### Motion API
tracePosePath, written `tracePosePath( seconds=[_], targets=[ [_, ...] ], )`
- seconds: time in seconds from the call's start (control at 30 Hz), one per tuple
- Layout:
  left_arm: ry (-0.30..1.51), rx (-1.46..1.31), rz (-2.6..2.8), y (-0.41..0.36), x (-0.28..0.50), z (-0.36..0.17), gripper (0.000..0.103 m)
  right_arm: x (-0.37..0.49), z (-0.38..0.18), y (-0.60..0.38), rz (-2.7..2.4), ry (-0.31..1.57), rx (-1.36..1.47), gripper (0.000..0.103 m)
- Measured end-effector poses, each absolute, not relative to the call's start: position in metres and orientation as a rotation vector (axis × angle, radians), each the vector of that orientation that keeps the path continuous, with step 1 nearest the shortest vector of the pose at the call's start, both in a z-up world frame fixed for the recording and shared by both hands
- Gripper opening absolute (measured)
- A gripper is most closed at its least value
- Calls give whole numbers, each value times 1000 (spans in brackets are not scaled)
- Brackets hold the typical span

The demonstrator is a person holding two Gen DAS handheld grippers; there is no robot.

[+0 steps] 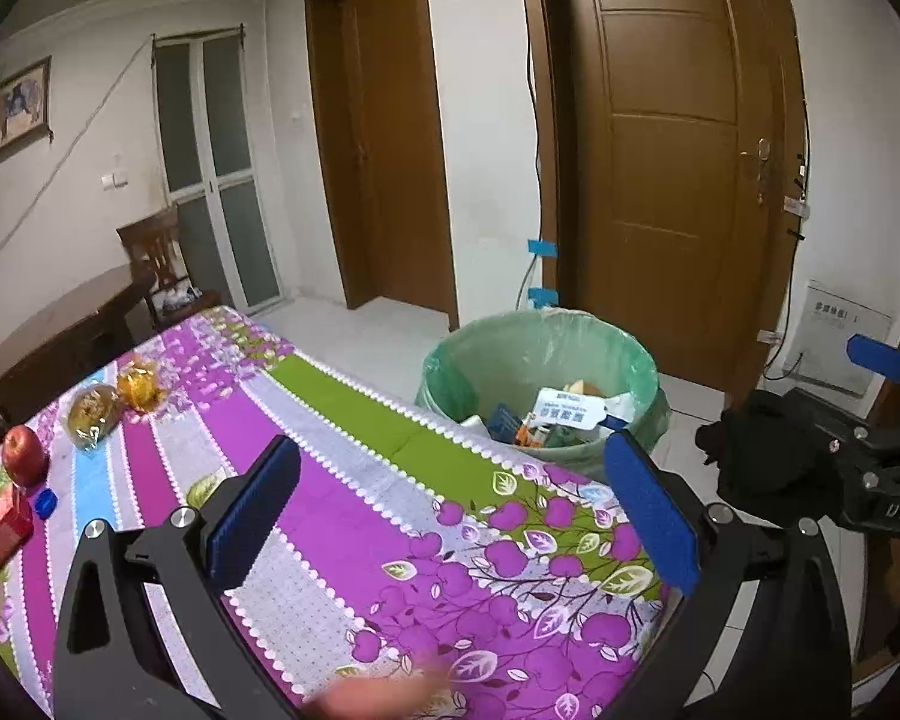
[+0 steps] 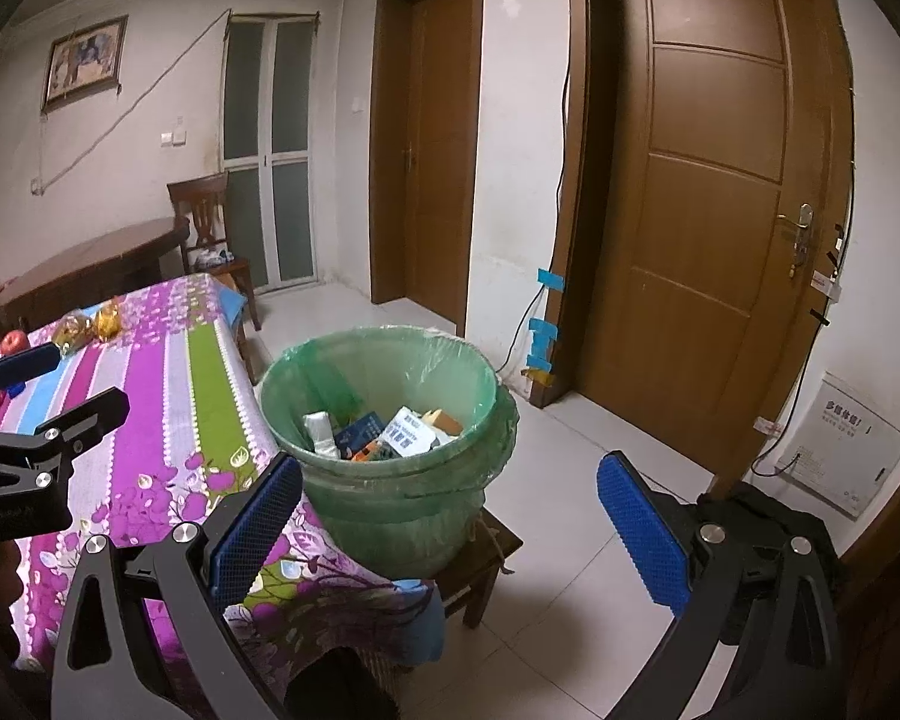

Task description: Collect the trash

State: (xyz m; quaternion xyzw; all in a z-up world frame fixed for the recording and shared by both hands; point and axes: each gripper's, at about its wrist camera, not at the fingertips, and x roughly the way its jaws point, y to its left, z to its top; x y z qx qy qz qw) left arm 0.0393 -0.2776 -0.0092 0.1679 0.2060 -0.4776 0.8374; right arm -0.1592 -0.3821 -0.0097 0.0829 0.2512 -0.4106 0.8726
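Left wrist view shows our left hand-held gripper [image 1: 450,516] spread wide and empty above the worktop [image 1: 342,480], its flowered cloth bare beneath the fingers. Our right hand-held gripper [image 2: 450,531], likewise agape with nothing between its pads, points at the green-lined trash bin [image 2: 390,480], which stands on a low wooden stool [image 2: 486,564] just beside the worktop's edge, we judge so that scraps drop in easily. Inside lie cartons and wrappers [image 2: 390,429]. At the worktop's far end sit an apple [image 1: 23,453], two bagged pastries [image 1: 114,399], a blue bottle cap [image 1: 46,503] and a red carton [image 1: 0,531]: the last two seem likeliest trash.
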Motion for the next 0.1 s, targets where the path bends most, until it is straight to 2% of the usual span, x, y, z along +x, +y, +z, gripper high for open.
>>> tracePosePath(
  seconds=[0.1],
  targets=[
    [445, 334, -1005, -275, 43, -7, 98, -157, -9, -381, -849, 525, 174, 99]
  ],
)
